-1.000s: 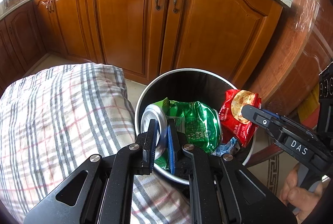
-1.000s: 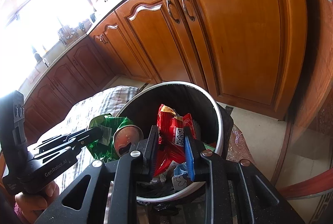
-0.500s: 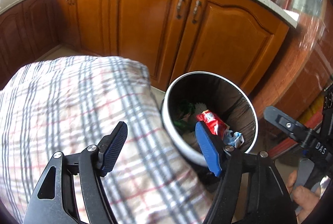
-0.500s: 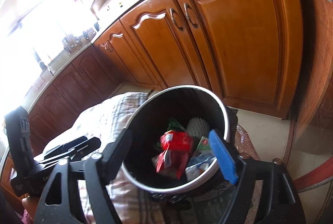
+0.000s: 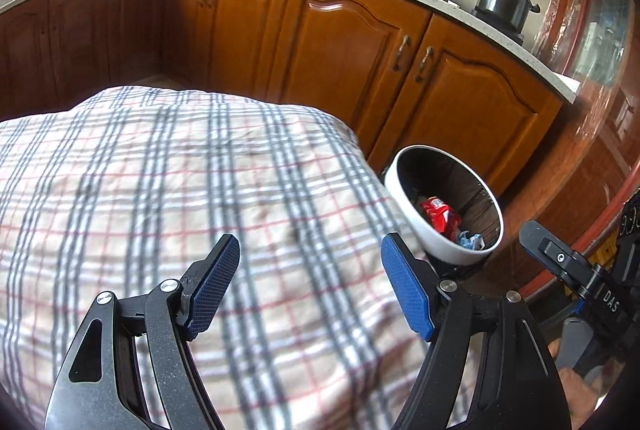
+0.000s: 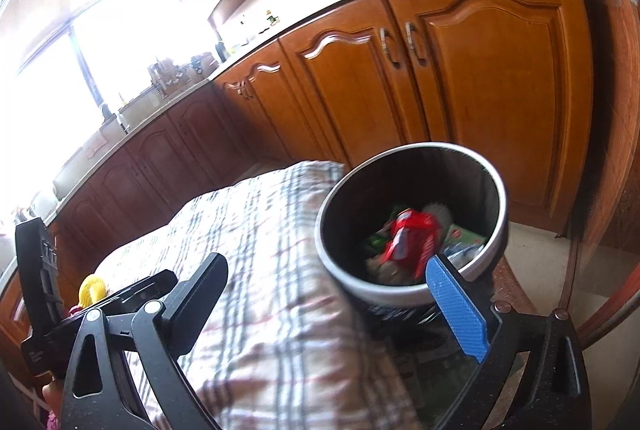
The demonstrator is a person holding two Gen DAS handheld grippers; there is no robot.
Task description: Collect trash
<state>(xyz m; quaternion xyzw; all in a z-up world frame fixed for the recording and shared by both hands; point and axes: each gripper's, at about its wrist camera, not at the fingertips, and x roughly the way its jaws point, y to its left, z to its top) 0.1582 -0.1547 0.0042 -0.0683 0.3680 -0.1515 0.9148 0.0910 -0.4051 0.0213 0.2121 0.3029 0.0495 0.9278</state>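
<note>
Red wrapper point(image 6: 412, 236) and other scraps lie in the bin point(image 6: 408, 296). Both grippers, left point(image 5: 310, 286) and right point(image 6: 340, 306), hang with jaws wide and empty. The plaid cloth point(image 5: 160, 190) shows no litter, so collecting looks nearly done.

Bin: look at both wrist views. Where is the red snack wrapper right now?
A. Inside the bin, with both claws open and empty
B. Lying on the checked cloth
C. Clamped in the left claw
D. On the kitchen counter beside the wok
A: the red wrapper lies inside the bin among other trash, while the left claw and right claw are spread open, holding nothing.
</note>
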